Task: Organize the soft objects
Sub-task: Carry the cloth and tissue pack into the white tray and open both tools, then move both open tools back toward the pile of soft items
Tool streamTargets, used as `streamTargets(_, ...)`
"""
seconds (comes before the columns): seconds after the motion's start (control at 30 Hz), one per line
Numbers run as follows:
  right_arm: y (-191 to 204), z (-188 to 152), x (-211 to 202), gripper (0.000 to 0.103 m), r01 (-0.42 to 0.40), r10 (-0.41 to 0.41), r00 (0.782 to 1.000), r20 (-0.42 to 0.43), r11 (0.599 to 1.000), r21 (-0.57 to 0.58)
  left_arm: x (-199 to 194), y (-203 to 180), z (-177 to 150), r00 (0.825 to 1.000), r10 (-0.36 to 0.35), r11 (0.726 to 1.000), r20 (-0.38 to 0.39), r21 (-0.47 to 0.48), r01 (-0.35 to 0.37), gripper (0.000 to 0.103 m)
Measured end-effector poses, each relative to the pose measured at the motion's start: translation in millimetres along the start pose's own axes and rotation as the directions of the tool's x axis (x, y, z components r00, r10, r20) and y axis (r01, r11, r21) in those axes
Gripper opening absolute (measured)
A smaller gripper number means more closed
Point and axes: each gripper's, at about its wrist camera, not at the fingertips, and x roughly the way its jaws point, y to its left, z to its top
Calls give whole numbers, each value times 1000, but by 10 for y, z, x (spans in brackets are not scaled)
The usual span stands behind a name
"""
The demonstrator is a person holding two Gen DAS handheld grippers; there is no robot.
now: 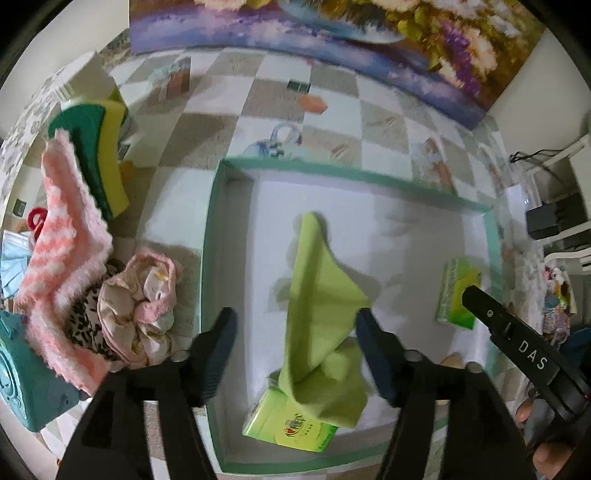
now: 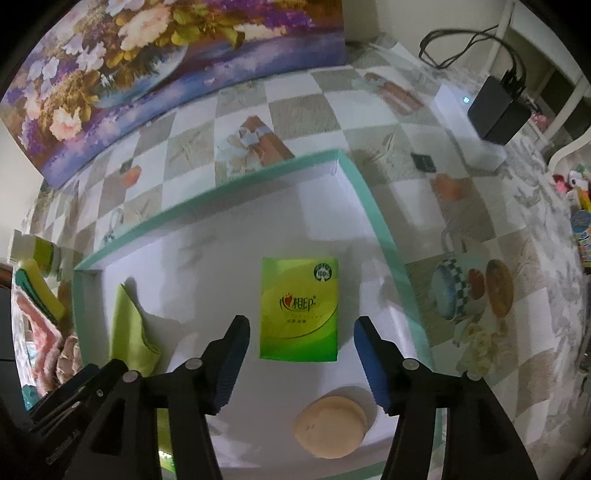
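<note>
L gripper (image 1: 295, 354): jaws apart, nothing pinched; green cloth (image 1: 325, 314) hangs/drapes just beside R pad, contact w/ pad not certain. Cloth's long axis runs near-to-far, lower end slumped over near tissue pack (image 1: 291, 428) inside tray (image 1: 207, 258). R gripper (image 2: 301, 360): jaws apart, empty, pointed down over tray floor. Second tissue pack (image 2: 299, 310) lies flat just beyond fingertips, long axis near-to-far, in line w/ jaw gap. Round beige puff (image 2: 328, 426) nearer, below jaws, toward R pad.

Judgement: remaining pile lies left of tray, outside it – pink striped towel (image 1: 62, 258), floral cloth (image 1: 140, 306), sponge (image 1: 99, 155). L hand clearly nearer; next pick likely there.

Surface: checked tablecloth (image 2: 295, 110), floral painting (image 1: 369, 33) propped at far edge. Black box (image 2: 498, 110) w/ cables far right.
</note>
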Motion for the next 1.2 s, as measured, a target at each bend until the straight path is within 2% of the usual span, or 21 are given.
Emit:
streamTargets(0.13,75,47,-196,64,-7,8,998,54,1000,-19,-87,60,20,999,-37,999,18,-14,37,84)
streamTargets(0.37,228,69,-486,64,2,7,992,129,998,-65,-247,263,104,995,-66,996,80,-61,71,85)
streamTargets(0.43,262,52,-540,64,3,8,990,144,997,-75,-303,332,130,991,-79,993,111,-80,88,96)
streamTargets(0.6,361,45,-629,64,5,12,985,170,995,-100,-527,547,198,968,-133,980,215,-116,160,99)
streamTargets(0.7,418,43,-665,64,11,10,984,181,993,-114,-657,697,232,953,-136,973,271,-145,180,99)
streamTargets(0.77,453,39,-676,64,14,9,983,184,993,-121,-729,804,254,949,-128,969,287,-170,182,99)
streamTargets(0.93,564,25,-661,64,24,2,983,183,989,-143,-929,1178,293,941,-70,956,332,-248,158,99)
streamTargets(1.1,754,-11,-646,64,17,16,984,178,983,-182,-1232,1650,263,909,68,936,410,-341,83,100)
streamTargets(1.2,895,-45,-657,64,12,26,983,181,978,-210,-1369,1958,225,890,147,914,431,-404,44,100)
